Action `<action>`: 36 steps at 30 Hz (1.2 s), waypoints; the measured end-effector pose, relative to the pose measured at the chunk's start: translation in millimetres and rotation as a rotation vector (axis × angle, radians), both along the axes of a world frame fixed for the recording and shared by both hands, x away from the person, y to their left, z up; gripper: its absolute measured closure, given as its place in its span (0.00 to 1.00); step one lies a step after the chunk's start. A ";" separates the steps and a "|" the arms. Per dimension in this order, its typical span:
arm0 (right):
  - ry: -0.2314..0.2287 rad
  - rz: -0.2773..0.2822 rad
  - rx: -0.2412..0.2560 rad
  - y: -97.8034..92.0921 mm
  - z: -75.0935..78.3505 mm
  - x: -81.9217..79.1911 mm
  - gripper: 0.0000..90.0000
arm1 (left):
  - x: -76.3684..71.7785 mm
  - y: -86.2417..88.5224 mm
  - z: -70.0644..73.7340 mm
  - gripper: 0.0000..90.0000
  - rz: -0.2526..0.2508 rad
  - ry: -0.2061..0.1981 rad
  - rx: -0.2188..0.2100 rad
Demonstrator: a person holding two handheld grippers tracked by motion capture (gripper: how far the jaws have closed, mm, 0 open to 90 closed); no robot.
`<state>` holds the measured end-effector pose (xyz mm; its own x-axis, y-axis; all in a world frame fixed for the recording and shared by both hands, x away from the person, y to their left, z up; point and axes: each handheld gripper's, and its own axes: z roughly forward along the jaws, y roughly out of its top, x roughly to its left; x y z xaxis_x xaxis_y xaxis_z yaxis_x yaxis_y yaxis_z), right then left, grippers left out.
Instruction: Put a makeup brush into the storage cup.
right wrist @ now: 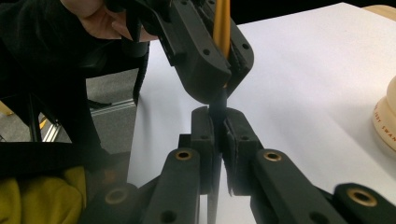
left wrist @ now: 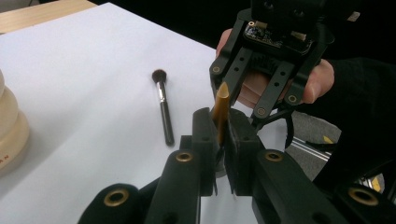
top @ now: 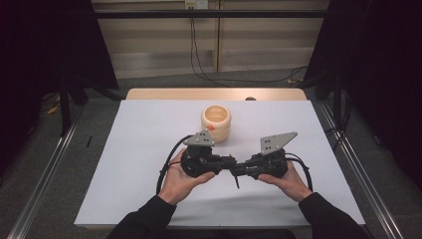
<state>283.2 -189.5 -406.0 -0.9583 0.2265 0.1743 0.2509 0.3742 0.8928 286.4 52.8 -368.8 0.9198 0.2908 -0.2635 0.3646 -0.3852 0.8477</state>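
The thin stick [left wrist: 220, 109], gold at one end and dark at the other, is held in the air between the two tools over the near middle of the desk [top: 149, 149]. The left tool [top: 231, 166] is clenched on the gold part. The right tool [right wrist: 218, 130] faces it tip to tip and is clamped on the dark part just below. The stick's long axis runs across both sets of jaws, and its dark end pokes out towards the person in the high view. The cream ribbed pot [top: 216, 122] stands just beyond the left tool, mouth up, so the left hand is the nearer one for a drop-in. A makeup brush [left wrist: 162, 109] lies flat on the desk near the pot. The desk edges are well apart from the hands.
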 end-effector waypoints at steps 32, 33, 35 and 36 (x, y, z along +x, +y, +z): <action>0.002 -0.075 0.033 -9.0 3.3 2.9 0.94 | 0.2 6.1 -8.0 0.10 0.143 -0.140 -0.120; 0.001 -0.078 0.032 -9.4 3.2 3.0 0.94 | 0.4 7.7 -8.1 0.09 0.141 -0.140 -0.130; 0.000 -0.080 0.032 -9.6 3.1 3.3 0.94 | 0.4 10.2 -7.8 0.08 0.143 -0.140 -0.144; 0.001 -0.083 0.032 -9.8 3.2 3.4 0.94 | 0.1 11.5 -7.8 0.06 0.146 -0.141 -0.141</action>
